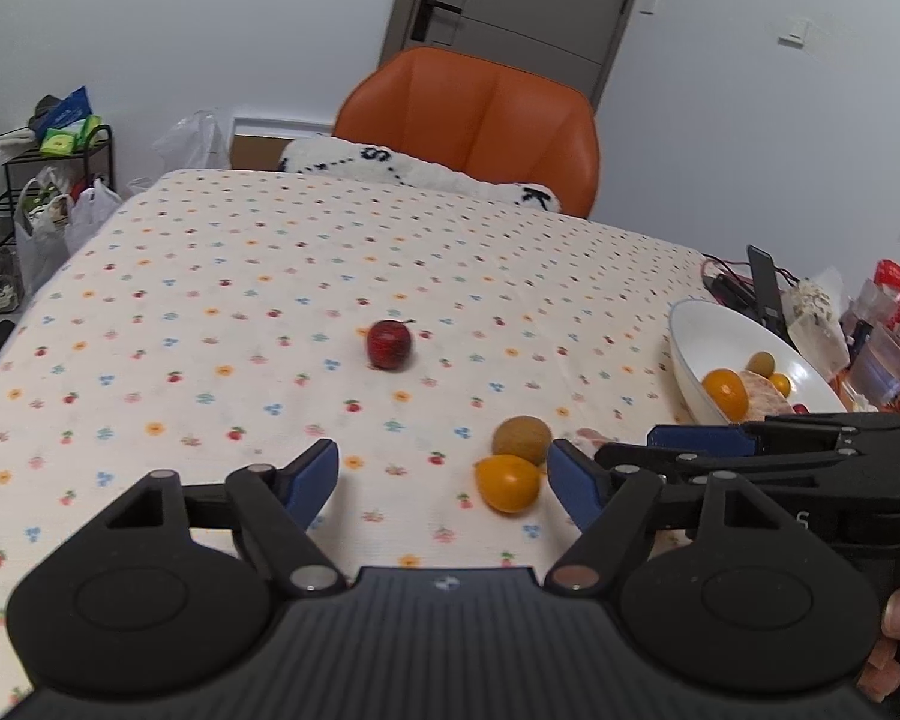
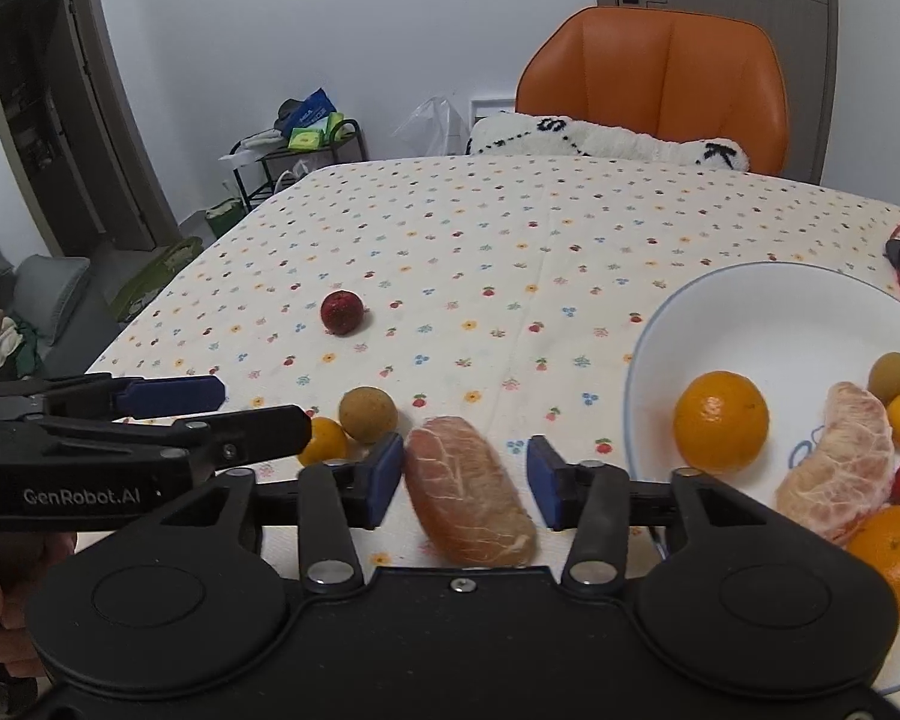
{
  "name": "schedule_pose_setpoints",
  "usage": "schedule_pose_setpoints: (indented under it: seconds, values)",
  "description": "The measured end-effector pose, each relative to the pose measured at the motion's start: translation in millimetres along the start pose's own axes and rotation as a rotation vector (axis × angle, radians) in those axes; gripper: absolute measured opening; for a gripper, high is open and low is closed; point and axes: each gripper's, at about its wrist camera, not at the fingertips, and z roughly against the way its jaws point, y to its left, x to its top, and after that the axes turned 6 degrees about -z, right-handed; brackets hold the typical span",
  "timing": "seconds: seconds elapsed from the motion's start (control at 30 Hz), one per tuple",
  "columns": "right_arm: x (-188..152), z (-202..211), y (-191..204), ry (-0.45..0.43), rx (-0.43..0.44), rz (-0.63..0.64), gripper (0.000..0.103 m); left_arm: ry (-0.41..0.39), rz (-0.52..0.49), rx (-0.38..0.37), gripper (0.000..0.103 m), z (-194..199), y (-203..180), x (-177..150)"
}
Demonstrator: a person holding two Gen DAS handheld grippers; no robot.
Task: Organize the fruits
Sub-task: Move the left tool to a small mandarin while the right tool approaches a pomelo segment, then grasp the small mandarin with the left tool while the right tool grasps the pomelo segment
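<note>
On the table under a cream cloth printed with small flowers and cherries (image 2: 510, 252), four fruits lie outside the white round plate with a thin blue rim (image 2: 750, 312): one small dark red apple-like fruit (image 2: 342, 312) far out toward the middle, one brown-green round fruit (image 2: 368, 414) touching one small yellow-orange citrus (image 2: 324, 441) on its near left, and one peeled pink pomelo segment (image 2: 468, 489) just to their right. The right gripper (image 2: 465, 480) stands wide, its two blue pads on either side of that segment, the left pad at its edge and the right pad apart from it. The left gripper (image 1: 444, 477) is also spread wide, low over the cloth, its right pad just beside the citrus and the brown-green fruit. On the plate, at the right, lie two oranges, one more pomelo segment, one olive-green round fruit, one small yellow fruit and one small red fruit. One orange leather chair (image 2: 660, 84) stands at the far side.
</note>
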Motion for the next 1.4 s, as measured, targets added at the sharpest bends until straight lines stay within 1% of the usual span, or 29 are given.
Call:
schedule_pose_setpoints:
  seconds: [0.2,0.37,0.47,0.5,0.53,0.57,0.63,0.67,0.73,0.87,1.0,1.13,1.3,1.4]
  values:
    - [-1.0,1.3,-0.5,-0.002,0.002,0.019,0.049,0.007,0.017,-0.018,0.057,-8.0,-0.9,0.8]
    - [-3.2,4.4,-0.8,0.011,0.008,0.033,0.050,0.017,0.014,-0.036,0.054,-13.6,-2.5,1.0]
    - [-5.6,8.6,-4.0,0.010,0.012,0.038,0.050,0.025,-0.004,-0.049,0.053,-20.1,-8.8,0.4]
    - [-6.1,9.7,-5.2,0.009,0.013,0.041,0.050,0.020,-0.014,-0.048,0.051,-21.3,-11.5,0.1]
    - [-6.7,11.1,-5.7,0.010,0.013,0.045,0.050,0.018,-0.024,-0.043,0.043,-22.5,-13.9,-0.2]
    - [-6.8,11.8,-6.2,0.010,0.015,0.048,0.050,0.018,-0.033,-0.039,0.039,-23.6,-15.5,-0.6]
    - [-5.8,12.2,-7.5,0.011,0.024,0.046,0.051,0.017,-0.048,-0.060,0.027,-24.4,-17.6,-1.2]
    - [-5.4,12.2,-8.1,0.011,0.029,0.042,0.051,0.022,-0.056,-0.065,0.024,-24.7,-18.6,-1.3]
    - [-5.3,11.8,-8.4,0.011,0.042,0.041,0.051,0.022,-0.065,-0.051,0.024,-23.9,-19.0,-2.0]
    - [-4.8,7.8,-3.9,0.008,0.055,0.060,0.057,0.026,-0.049,-0.040,0.024,-20.7,-11.1,-1.9]
    - [-3.8,3.4,1.7,0.010,0.057,0.075,0.057,0.026,-0.030,-0.019,0.024,-16.1,-0.5,-1.8]
    - [-2.9,-2.2,8.3,0.017,0.048,0.100,0.057,0.026,-0.015,-0.007,0.024,-11.5,7.4,-3.5]
    - [-3.7,-9.4,17.7,0.031,0.006,0.154,0.058,0.022,0.001,0.007,0.024,-4.7,15.3,-5.5]
    - [-5.0,-9.5,20.6,0.043,-0.015,0.164,0.058,0.024,0.006,0.020,0.024,-1.7,18.5,-7.1]
